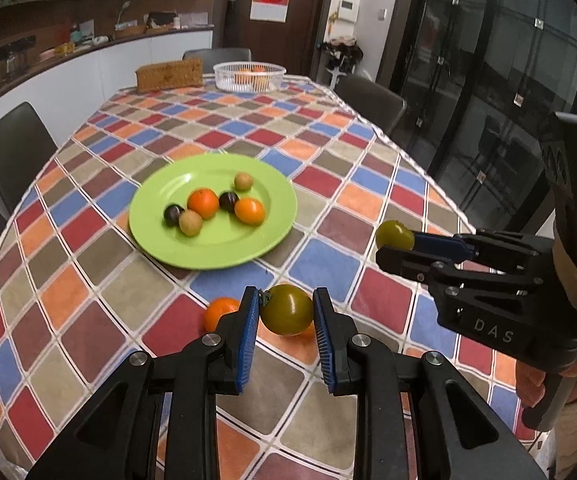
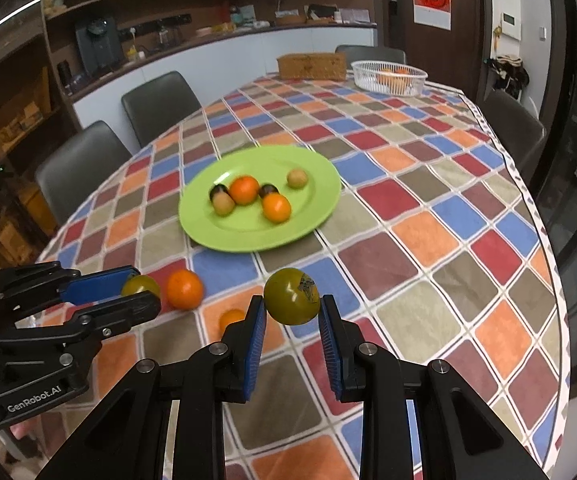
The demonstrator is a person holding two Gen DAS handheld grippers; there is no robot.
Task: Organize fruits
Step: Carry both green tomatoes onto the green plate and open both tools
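My left gripper [image 1: 286,310] is shut on a green tomato [image 1: 286,309] and holds it above the table. My right gripper [image 2: 292,306] is shut on another green tomato [image 2: 291,296], also lifted. Each gripper shows in the other view, the right gripper [image 1: 394,242] at the right and the left gripper [image 2: 142,290] at the left. A green plate [image 1: 208,248] ahead holds two oranges, two dark plums and two pale brown fruits. An orange [image 2: 184,289] and a smaller one [image 2: 231,318] lie on the cloth before the plate.
A checked tablecloth [image 1: 328,168] covers the table. At the far end stand a white basket [image 1: 248,76] with oranges and a wicker box [image 1: 168,74]. Dark chairs [image 1: 12,152] line the table's sides. Glass doors are on the right.
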